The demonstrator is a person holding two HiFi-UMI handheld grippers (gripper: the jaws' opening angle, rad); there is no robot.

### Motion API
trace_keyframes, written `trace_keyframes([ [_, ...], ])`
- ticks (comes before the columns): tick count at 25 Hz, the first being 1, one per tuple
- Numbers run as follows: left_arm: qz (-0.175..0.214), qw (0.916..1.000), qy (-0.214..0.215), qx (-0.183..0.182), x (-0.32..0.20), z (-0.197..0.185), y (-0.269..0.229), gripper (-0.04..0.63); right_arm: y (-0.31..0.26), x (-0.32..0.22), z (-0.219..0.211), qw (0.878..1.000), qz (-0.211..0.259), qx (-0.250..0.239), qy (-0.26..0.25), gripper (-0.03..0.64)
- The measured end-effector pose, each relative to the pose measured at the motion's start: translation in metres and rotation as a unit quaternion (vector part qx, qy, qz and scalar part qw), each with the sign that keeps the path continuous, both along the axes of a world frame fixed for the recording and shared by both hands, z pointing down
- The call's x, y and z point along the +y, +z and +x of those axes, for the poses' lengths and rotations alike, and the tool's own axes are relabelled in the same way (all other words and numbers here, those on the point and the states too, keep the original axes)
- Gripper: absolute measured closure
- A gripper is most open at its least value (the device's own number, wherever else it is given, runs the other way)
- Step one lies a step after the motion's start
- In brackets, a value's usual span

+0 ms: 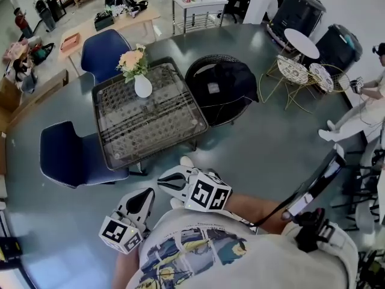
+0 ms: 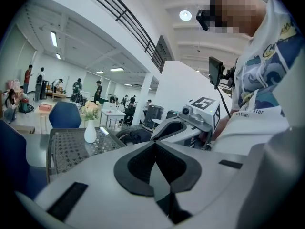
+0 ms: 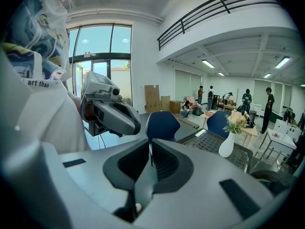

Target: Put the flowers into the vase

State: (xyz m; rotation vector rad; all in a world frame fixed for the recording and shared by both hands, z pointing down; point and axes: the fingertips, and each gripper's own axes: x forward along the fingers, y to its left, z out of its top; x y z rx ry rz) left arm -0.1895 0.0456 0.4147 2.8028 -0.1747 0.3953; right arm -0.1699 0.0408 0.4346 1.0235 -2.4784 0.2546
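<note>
**Head view, looking steeply down.** My left gripper (image 2: 155, 144) and my right gripper (image 3: 150, 149) sit low in the picture, at about 6 o'clock, close against my shirt (image 1: 240, 257). They are just beside each other, the left one at 8 o'clock of the right. Each carries its marker cube. Both point up the picture toward the table (image 1: 180, 131).

**Left gripper view.** My fingers are pressed fully together, pad against pad, with nothing between them. The right gripper shows at 2 o'clock of them, near but not touching.

**Right gripper view.** These fingers are likewise closed tight on each other and hold nothing. The left gripper shows at 10 o'clock.

**Task things.** The flowers (image 1: 132, 60), pale peach with green leaves, stand in the white vase (image 1: 143, 87). The vase is upright on the table, at about 11 o'clock from the table's middle, near its far edge. Both are well apart from my grippers.

**Surroundings.** One blue chair (image 1: 67, 155) stands at 8 o'clock of the table, and a second blue chair (image 1: 102, 48) at 11 o'clock. A round black chair (image 1: 207, 110) stands at 3 o'clock, with dark cloth (image 1: 231, 80) lying on it. People stand in the far background.
</note>
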Motion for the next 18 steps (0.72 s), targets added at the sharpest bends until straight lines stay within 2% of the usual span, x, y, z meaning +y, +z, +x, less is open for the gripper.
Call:
trace_keyframes([
  [8,0.001,1.0,0.006,0.002,0.006,0.007,0.002,0.586,0.002,0.01,0.013,1.0,0.0,0.003,0.013,0.589],
  [18,0.003,1.0,0.008,0.002,-0.008,0.013,-0.002,0.586,-0.002,-0.004,0.017,1.0,0.007,0.004,0.017,0.591],
])
